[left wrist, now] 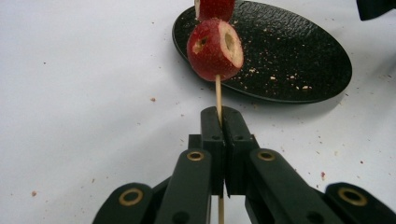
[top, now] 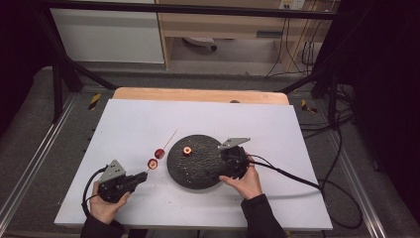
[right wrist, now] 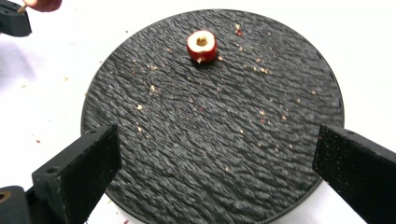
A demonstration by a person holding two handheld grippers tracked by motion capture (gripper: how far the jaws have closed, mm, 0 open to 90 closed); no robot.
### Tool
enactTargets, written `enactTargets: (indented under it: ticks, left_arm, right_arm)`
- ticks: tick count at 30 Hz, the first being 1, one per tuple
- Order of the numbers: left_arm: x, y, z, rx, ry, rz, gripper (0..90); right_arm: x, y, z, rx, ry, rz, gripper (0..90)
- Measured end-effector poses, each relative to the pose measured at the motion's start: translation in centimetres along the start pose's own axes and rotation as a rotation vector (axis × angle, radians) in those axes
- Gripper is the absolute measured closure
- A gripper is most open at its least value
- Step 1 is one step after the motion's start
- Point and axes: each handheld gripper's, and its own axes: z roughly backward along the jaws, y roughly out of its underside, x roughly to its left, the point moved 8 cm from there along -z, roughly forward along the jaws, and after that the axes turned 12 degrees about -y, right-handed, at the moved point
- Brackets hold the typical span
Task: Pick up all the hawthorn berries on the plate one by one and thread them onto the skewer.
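Two fruits were on the stick, one was left.

The left gripper point(left wrist: 223, 126) squeezed the thin stick point(left wrist: 218, 95) tight, with two red fruit pieces point(left wrist: 215, 49) just past its tips, left of the black plate point(top: 198, 173). The right gripper point(right wrist: 215, 172) stood wide apart and held nothing, near the plate's near edge. The last fruit point(right wrist: 201, 45) sat far from its jaws.

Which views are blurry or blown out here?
High view: dim and soft overall, the room dark at both sides, the plate reading clearly. Left gripper view: sharp on the skewer and fruit piece, white table bright but not clipped. Right gripper view: plate texture smeared by motion blur, table washed out at the top edge.
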Motion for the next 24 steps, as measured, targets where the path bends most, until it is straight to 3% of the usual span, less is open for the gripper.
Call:
enactTargets:
  ticks: [11, 24]
  left_arm:
    - [0.6, 0.5, -0.2, 0.011, -0.002, 0.015, 88.1]
    - [0.9, 0.6, -0.3, 0.012, -0.008, 0.019, 88.1]
  right_arm:
    - [0.1, -1.5, -1.2, 0.058, 0.009, 0.012, 2.0]
    - [0.1, -4.5, -4.3, 0.129, 0.023, 0.054, 3.5]
